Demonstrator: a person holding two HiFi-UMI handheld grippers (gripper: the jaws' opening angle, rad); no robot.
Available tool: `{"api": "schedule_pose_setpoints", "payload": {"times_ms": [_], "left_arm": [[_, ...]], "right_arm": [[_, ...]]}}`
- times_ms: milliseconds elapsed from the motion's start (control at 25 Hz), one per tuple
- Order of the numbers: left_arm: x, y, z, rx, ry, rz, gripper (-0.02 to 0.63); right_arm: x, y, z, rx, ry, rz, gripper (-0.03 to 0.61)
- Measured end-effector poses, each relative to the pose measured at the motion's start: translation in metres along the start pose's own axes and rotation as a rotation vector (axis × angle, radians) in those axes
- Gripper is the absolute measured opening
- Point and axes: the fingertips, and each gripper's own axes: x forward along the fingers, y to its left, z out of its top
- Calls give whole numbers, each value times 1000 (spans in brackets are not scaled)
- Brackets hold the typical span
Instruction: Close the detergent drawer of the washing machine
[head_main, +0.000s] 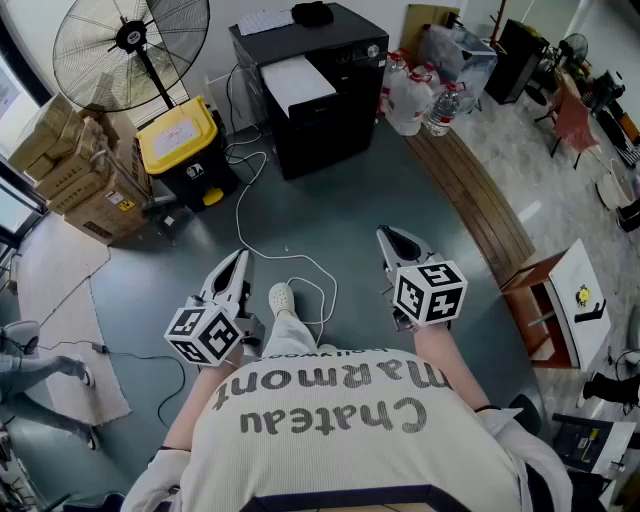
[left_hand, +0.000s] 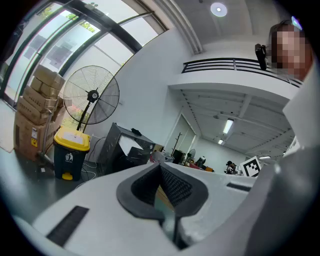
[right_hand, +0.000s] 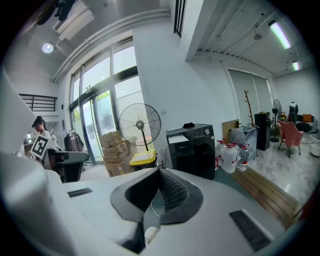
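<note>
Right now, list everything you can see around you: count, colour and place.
washing machine: one, black, by the wall ahead
pedestal fan: one, black, far left of the machine
bin: one, yellow lid on a dark body, between fan and machine
cardboard boxes: several, brown, stacked at the left
water bottles: several, clear with red caps, right of the machine
cable: one, white, trailing over the grey floor
shoe: one, white, between the grippers
left gripper: one, white, jaws shut, empty
right gripper: one, white, jaws shut, empty
</note>
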Motion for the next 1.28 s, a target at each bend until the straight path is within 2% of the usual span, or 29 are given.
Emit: {"api": "schedule_pose_setpoints", "payload": {"times_ms": [400, 600, 760, 920, 1080, 1160, 1280], "left_arm": [[33, 33, 8, -21, 8, -33, 8], [64, 67, 20, -33, 29, -52, 8], [95, 104, 45, -36, 50, -64, 8], [128, 141, 86, -26, 30, -71, 8], [155, 168, 116, -11, 27, -123, 8], [166, 181, 124, -8, 37, -154, 8], [179, 203, 127, -6, 62, -172, 8]], "right_arm": [[33, -9, -3, 23, 18, -47, 29], [77, -12, 10, 100, -2, -23, 31], [125, -12, 28, 103, 16, -57, 31], [174, -12, 63, 85, 2, -76, 31], [214, -9, 93, 83, -26, -92, 31], [232, -10, 93, 83, -19, -110, 31], [256, -18, 67, 111, 42, -154, 31]]}}
